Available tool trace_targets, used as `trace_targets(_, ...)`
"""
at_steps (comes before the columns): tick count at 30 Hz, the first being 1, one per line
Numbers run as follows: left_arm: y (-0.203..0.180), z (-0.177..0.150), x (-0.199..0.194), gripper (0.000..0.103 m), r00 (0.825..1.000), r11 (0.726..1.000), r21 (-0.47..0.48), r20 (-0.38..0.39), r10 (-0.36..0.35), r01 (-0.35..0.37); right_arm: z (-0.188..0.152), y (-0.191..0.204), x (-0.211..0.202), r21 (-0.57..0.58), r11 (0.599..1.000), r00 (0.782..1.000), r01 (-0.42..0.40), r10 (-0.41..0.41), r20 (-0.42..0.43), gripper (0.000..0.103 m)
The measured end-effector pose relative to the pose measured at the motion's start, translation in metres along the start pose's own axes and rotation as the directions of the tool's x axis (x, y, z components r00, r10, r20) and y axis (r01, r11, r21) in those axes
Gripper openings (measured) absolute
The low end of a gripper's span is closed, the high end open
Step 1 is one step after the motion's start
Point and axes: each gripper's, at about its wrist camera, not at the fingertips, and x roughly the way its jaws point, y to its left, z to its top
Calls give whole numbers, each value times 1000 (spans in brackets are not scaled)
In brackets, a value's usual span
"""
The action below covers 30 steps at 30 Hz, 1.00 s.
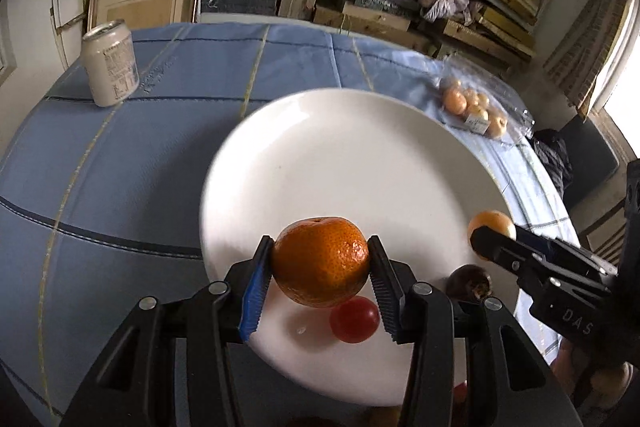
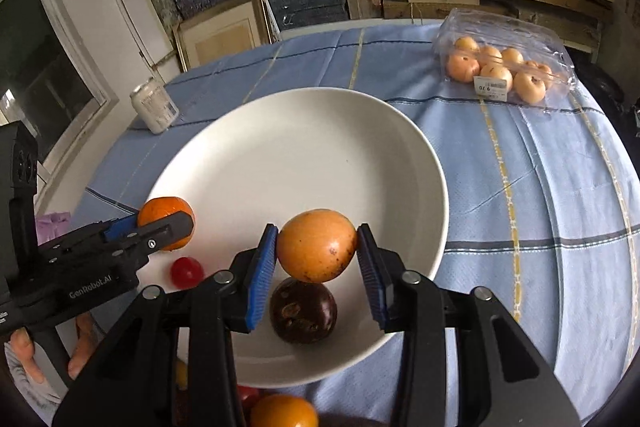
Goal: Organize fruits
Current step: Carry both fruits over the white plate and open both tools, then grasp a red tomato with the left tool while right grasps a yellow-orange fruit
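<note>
My left gripper (image 1: 320, 247) is shut on an orange mandarin (image 1: 320, 267), held above the near part of a white plate (image 1: 340, 155). Under it on the plate lie a red tomato (image 1: 354, 319) and a dark purple fruit (image 1: 468, 283). My right gripper (image 2: 318, 233) is shut on a yellow-orange fruit (image 2: 316, 247) above the same plate (image 2: 300, 155), just over the purple fruit (image 2: 302, 311). Each view shows the other gripper at its side: the right gripper (image 1: 492, 235) with its fruit (image 1: 490, 221), and the left gripper (image 2: 164, 223) with the mandarin (image 2: 166, 211) near the tomato (image 2: 186, 271).
The plate sits on a blue checked tablecloth (image 2: 520, 187). A clear bag of several pale orange fruits (image 2: 504, 67) lies at the far right and a white can (image 2: 154, 105) stands at the far left. More loose fruit (image 2: 282, 413) lies in front of the plate. Packed shelves stand behind the table.
</note>
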Motion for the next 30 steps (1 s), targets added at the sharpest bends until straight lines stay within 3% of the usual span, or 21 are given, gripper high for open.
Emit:
trace_targets(3, -2, -3, 2, 49, 1000, 1000, 19, 0, 17, -17, -2, 1, 3, -31, 998, 999, 47, -47, 16, 40)
trace_targets(6, -3, -3, -7, 65, 999, 999, 30, 35, 28, -29, -2, 2, -2, -48, 997, 997, 61, -59, 39, 45)
trace_targets(13, 2, -5, -62, 66, 991, 1000, 0, 132, -4, 4, -8, 3, -59, -44, 999, 988, 20, -13, 154, 45)
trace_targets(18, 13, -44, -104, 69, 985, 1000, -31, 170, 3, 2, -49, 2, -105, -43, 999, 974, -33, 42, 221, 45)
trace_targets(22, 16, -84, -120, 69, 987, 999, -36, 161, 11, -5, -98, 5, -118, -66, 997, 974, -48, 61, 218, 46)
trace_targets(26, 13, -120, -124, 69, 989, 1000, -18, 145, 7, -5, -134, 26, -127, -167, 984, 972, -61, 96, 214, 46)
trace_targets(30, 17, -134, -127, 70, 988, 999, -26, 152, 33, -29, -152, 54, -126, -279, 958, 971, -66, 126, 202, 46)
